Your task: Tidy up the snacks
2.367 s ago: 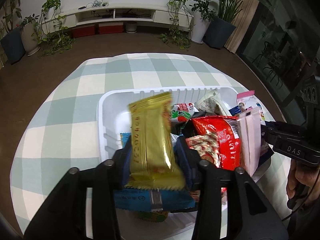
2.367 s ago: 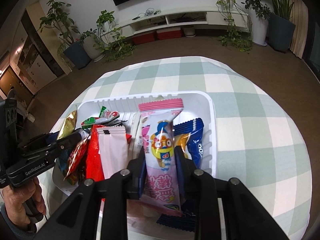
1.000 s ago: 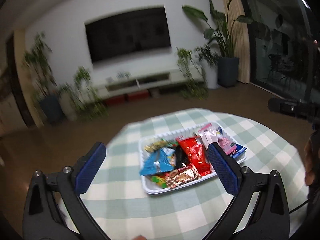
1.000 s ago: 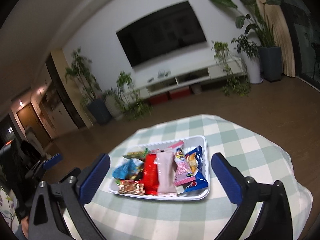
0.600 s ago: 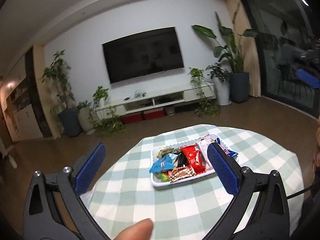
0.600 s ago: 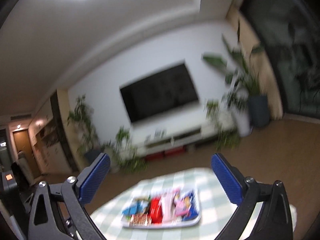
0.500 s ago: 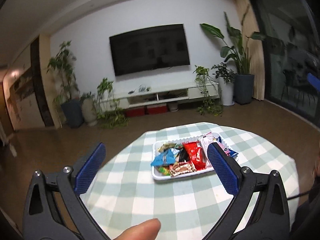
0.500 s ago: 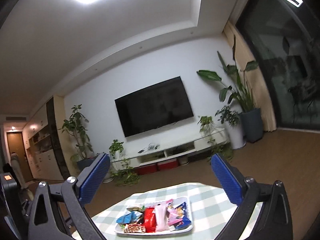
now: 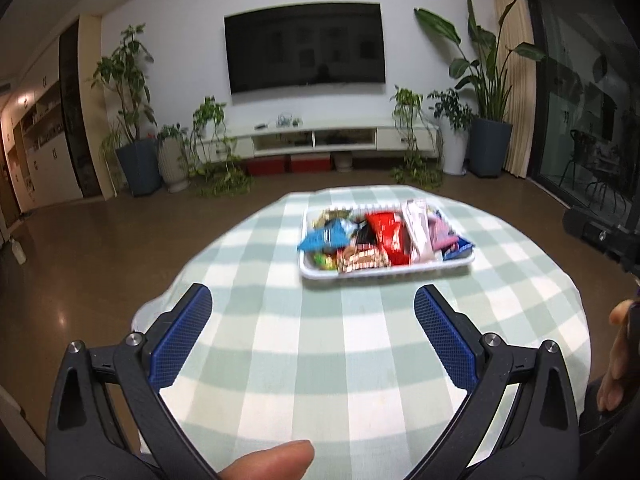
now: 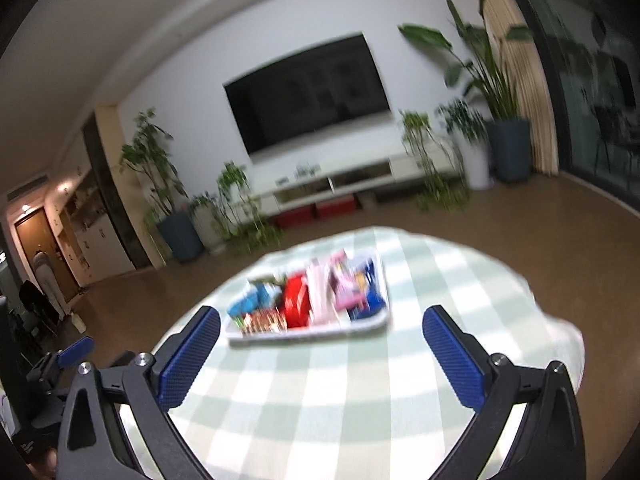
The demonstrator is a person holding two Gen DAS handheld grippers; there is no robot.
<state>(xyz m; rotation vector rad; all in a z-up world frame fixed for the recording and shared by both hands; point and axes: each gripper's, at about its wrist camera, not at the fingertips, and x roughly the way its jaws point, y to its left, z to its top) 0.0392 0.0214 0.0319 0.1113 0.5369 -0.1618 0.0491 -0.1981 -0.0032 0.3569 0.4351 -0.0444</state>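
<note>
My left gripper and right gripper gape wide, empty, well back from the white snack tray.

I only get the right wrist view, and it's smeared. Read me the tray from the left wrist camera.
Observer: In the left wrist view the white tray is sharper. A blue packet lies at its left end, and a red packet lies near the middle.
Operator: Now report the left gripper.
Observer: The left gripper is open with nothing between its fingers. It is short of the tray, over the checked tablecloth.
Operator: Name anything else near it.
Observer: A fingertip pokes in at the bottom edge of that view, below the gripper.
</note>
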